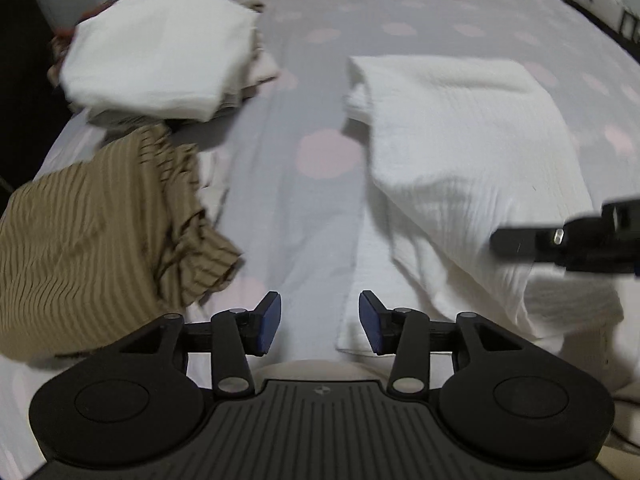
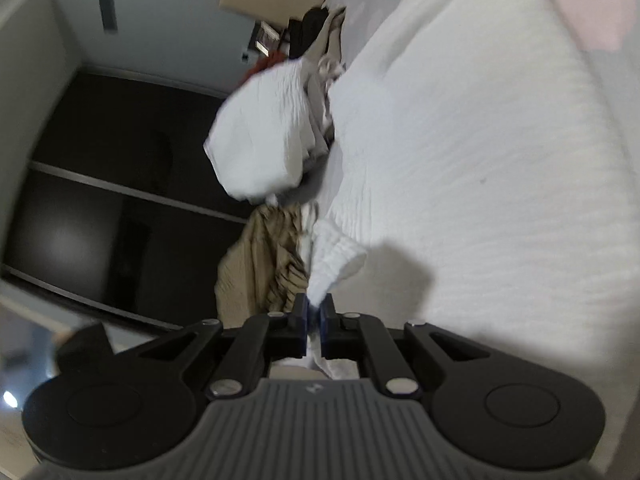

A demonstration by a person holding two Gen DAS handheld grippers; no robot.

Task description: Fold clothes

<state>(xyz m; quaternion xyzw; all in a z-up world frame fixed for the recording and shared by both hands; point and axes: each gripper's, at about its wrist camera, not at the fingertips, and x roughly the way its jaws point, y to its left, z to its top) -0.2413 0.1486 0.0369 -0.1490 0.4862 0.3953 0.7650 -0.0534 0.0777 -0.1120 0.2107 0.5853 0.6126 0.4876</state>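
Grey bedsheet (image 1: pixel 312 92) with pale pink dots, spread over a bed; white ribbed garment (image 1: pixel 460 136) lying on its right half (partly folded, near edge rumpled); right gripper (image 2: pixel 315 314) pinched tight on a bunched corner of that garment; left gripper (image 1: pixel 319 322) part-open above bare sheet, nothing between its pads; folded white stack (image 1: pixel 160 60) far left; tan striped garment (image 1: pixel 100 232) crumpled near left.
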